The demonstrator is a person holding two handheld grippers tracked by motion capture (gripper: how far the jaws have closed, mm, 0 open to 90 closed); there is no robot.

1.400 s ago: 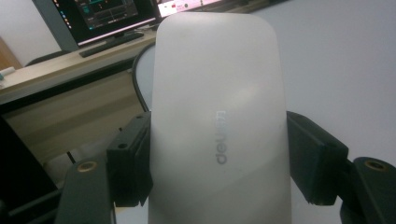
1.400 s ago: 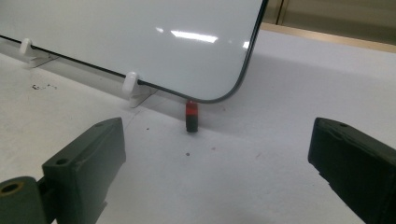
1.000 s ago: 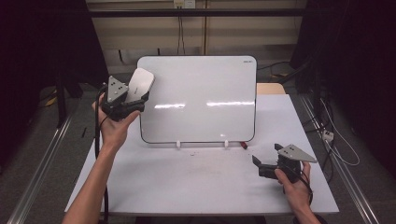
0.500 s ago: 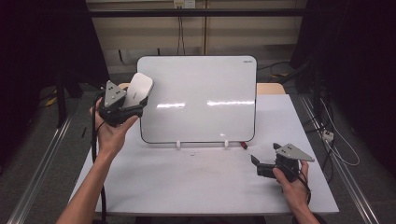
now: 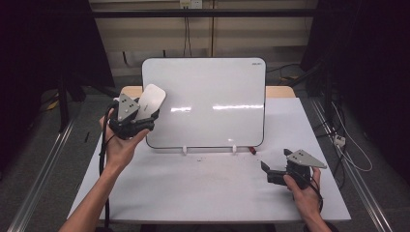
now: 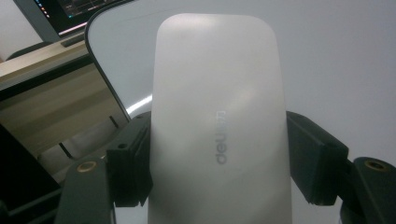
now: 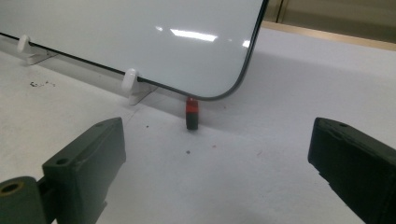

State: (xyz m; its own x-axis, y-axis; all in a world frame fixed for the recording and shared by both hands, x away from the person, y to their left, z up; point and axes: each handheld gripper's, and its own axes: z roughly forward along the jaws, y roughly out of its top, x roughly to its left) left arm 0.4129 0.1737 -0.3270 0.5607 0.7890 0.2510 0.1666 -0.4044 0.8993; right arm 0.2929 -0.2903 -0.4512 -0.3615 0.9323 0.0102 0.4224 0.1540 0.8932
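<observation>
Counting one eraser (image 6: 219, 135), two claws

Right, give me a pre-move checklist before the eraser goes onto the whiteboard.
1. Eraser held between the left gripper jaws, one on each side: ok.
2. Eraser close to the whiteboard, at its left edge: ok. Touching it: cannot tell.
3. Whiteboard standing on its white clips: ok.
4. Marks on the board to wipe: none visible.
5. Right gripper open, low over the table, apart from the board: ok.
6. Red-and-black marker lying under the board's lower right corner, untouched: ok.
</observation>
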